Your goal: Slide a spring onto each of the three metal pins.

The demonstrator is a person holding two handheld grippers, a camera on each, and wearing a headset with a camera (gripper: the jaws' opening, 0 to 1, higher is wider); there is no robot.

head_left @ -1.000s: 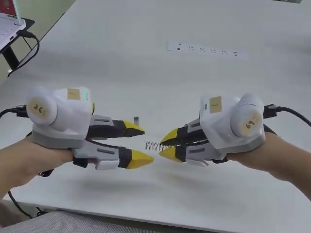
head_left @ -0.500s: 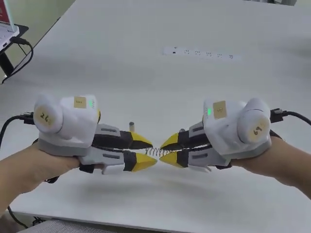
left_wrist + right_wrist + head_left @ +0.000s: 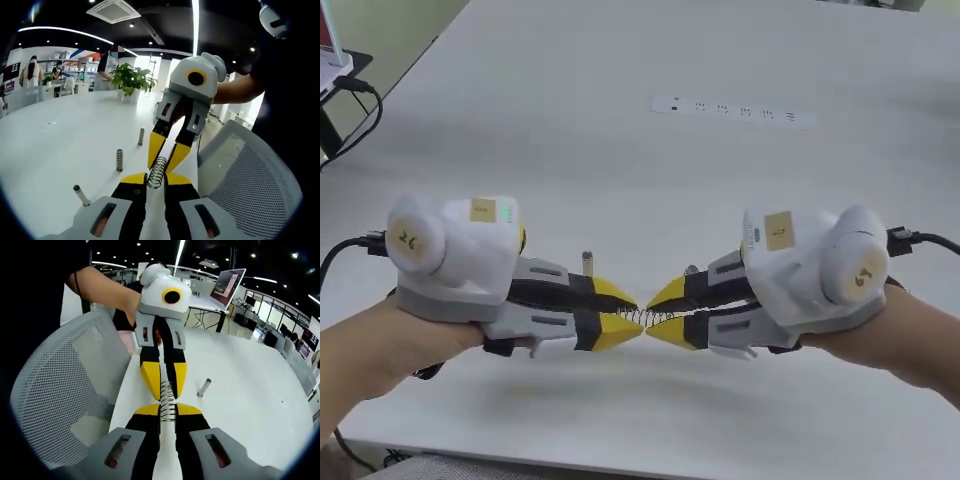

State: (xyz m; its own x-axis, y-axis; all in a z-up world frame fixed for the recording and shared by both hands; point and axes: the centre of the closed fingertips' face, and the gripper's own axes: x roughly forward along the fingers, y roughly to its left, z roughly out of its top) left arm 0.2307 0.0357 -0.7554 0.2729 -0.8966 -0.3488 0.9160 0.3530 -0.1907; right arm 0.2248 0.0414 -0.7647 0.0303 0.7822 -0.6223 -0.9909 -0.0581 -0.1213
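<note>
Round sticker (image 3: 408,241) on left gripper (image 3: 626,318) seems to read 26; right gripper's (image 3: 659,313) label (image 3: 861,276), 69

We are in an open-plan office. In the head view a long white worktop (image 3: 570,100) runs across the frame, with a white power strip (image 3: 735,110) near the top centre. In the left gripper view a grey mesh office chair (image 3: 245,170) sits at lower right, a potted plant (image 3: 131,80) at upper centre-left, a ceiling air-conditioning unit (image 3: 116,10) and strip lights (image 3: 195,20) along the top, and a person (image 3: 31,70) among desks at far left. In the right gripper view an open laptop (image 3: 227,285) stands at upper right.
</note>
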